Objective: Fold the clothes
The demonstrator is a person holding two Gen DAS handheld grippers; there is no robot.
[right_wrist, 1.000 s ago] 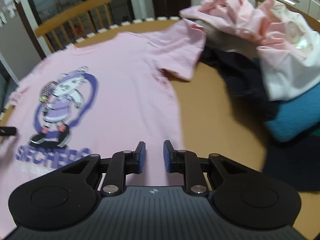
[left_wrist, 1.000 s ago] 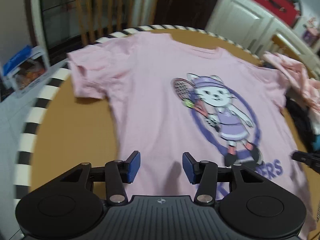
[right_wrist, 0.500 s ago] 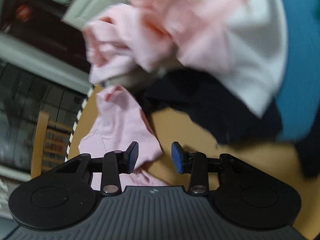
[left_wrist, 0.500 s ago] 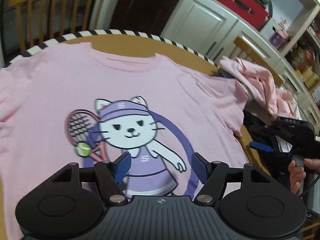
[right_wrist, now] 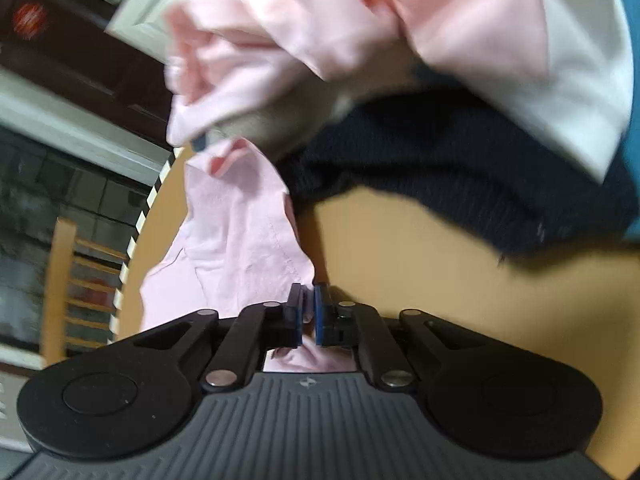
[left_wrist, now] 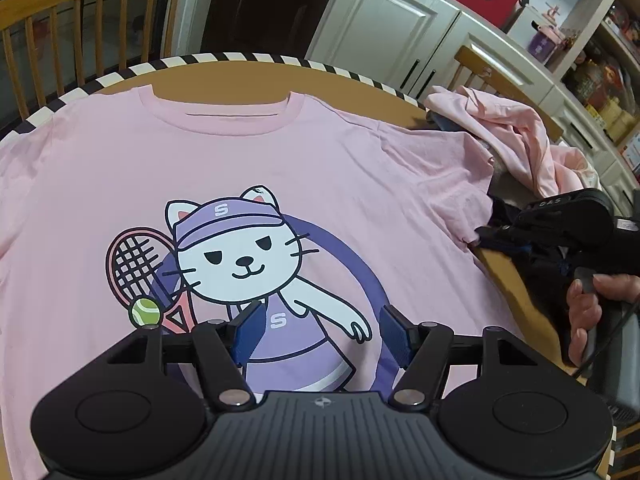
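Note:
A pink T-shirt [left_wrist: 280, 152] with a tennis-cat print lies flat, front up, on the round table. My left gripper [left_wrist: 320, 312] hovers over the print. Its jaws stand apart and are closing slightly, and the pads pinch no fabric. In the right wrist view my right gripper [right_wrist: 307, 292] is shut on the hem of the shirt's right sleeve [right_wrist: 248, 232], with pink cloth pinched between the blue pads. The left wrist view shows that right gripper [left_wrist: 484, 236] at the sleeve's edge, held by a person's hand [left_wrist: 588, 312].
A heap of clothes lies right of the shirt: a crumpled pink garment [left_wrist: 516, 132], a dark navy one [right_wrist: 440, 168], white cloth [right_wrist: 580, 60]. The table rim [left_wrist: 240, 58] is striped black and white. A wooden chair [left_wrist: 80, 20] stands behind, with white cabinets [left_wrist: 400, 28] beyond it.
My left gripper moved from the shirt's lower left to over the cat print. The right gripper rolled, travelled to the right sleeve and shut on its hem.

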